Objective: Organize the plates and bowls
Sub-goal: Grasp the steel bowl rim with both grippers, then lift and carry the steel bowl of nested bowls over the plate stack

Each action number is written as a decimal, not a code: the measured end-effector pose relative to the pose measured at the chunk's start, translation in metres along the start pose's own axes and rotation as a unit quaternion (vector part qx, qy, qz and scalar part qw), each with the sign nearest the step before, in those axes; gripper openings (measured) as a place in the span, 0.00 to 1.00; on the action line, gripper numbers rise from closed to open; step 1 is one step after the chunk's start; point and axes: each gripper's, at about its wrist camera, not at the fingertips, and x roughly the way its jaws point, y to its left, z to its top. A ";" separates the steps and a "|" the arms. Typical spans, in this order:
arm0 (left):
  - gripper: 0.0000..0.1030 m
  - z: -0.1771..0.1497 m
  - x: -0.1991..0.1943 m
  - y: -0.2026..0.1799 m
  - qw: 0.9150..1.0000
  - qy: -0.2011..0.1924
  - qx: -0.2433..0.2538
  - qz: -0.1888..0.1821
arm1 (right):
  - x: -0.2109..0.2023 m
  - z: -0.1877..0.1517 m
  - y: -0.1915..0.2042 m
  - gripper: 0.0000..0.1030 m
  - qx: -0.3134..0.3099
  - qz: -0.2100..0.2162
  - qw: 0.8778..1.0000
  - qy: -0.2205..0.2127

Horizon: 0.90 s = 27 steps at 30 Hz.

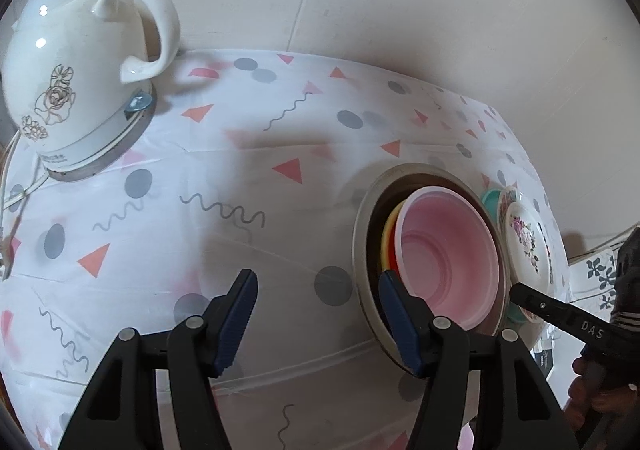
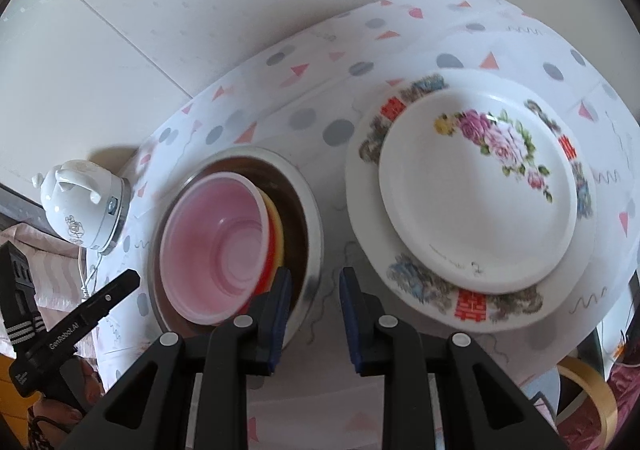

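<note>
A metal bowl [image 2: 312, 209] on the patterned tablecloth holds a nested stack: a pink bowl [image 2: 216, 242] on top, with red and yellow bowl rims showing beside it. To its right a small rose-print plate [image 2: 476, 189] lies on a larger plate [image 2: 440, 290] with red characters. My right gripper [image 2: 316, 310] hovers over the gap between bowl and plates, its jaws narrowly apart and nothing pressed between them. My left gripper [image 1: 318, 322] stands open over bare cloth, its right finger [image 1: 400, 322] overlapping the metal bowl's [image 1: 368, 290] near rim. The pink bowl [image 1: 452, 258] and plates [image 1: 524, 238] lie beyond.
A white floral kettle [image 1: 80, 89] on a metal base, with a trailing cord, stands at the table's far left against the wall. A teal item [image 1: 490, 197] peeks from under the plates. The table edge runs just right of the plates.
</note>
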 end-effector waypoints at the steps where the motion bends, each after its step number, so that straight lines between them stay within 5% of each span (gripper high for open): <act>1: 0.61 0.000 0.001 0.000 1.000 0.002 0.002 -0.002 | 0.001 -0.002 0.000 0.24 0.001 -0.001 1.000 0.001; 17: 0.58 0.001 0.010 -0.002 1.000 0.015 0.019 0.002 | 0.008 -0.006 0.003 0.24 0.008 -0.008 1.000 0.002; 27: 0.43 0.004 0.014 -0.004 0.999 0.021 0.027 -0.013 | 0.018 -0.004 0.007 0.24 -0.004 -0.017 1.000 0.012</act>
